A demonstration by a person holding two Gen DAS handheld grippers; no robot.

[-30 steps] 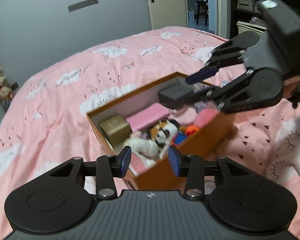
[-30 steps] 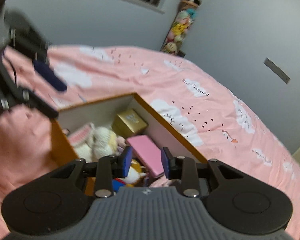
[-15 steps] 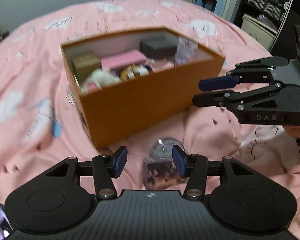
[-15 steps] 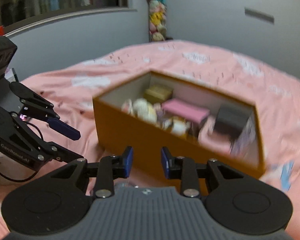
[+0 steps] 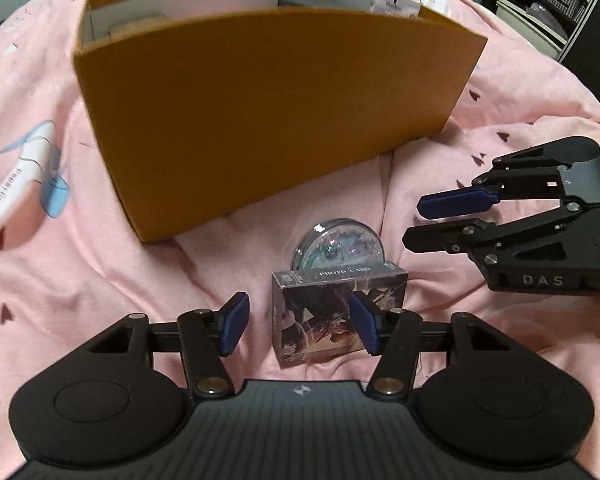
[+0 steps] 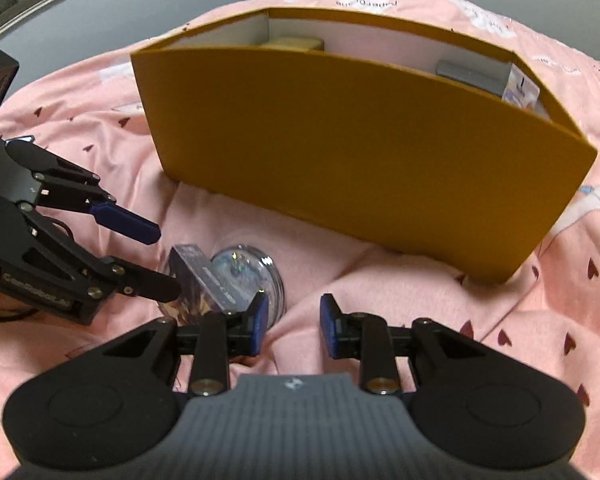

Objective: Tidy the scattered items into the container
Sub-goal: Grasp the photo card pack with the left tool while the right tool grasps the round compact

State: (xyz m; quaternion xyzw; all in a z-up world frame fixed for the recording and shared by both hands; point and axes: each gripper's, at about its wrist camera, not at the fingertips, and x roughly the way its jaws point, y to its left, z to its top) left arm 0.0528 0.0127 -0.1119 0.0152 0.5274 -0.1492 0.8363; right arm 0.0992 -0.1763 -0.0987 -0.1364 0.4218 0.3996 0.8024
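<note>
A: Which step is this?

B: Reaching for the photo card box [image 5: 336, 316] on the bed [image 5: 480, 128], near the orange container [image 5: 268, 104]. The left tongs [image 5: 298, 328] gape apart around it, not clamped.

A: And the right tongs [image 6: 292, 326]?

B: Apart, empty, beside the clear round case [image 5: 338, 246] just behind the box.

A: Next?

B: Probably close, lift over the container's near wall.

Matt orange cardboard box [image 5: 268, 112] on soft cloth quilt [image 5: 60, 280] — glossy film-wrapped card pack [image 5: 332, 312], clear plastic disc [image 5: 340, 244].
</note>
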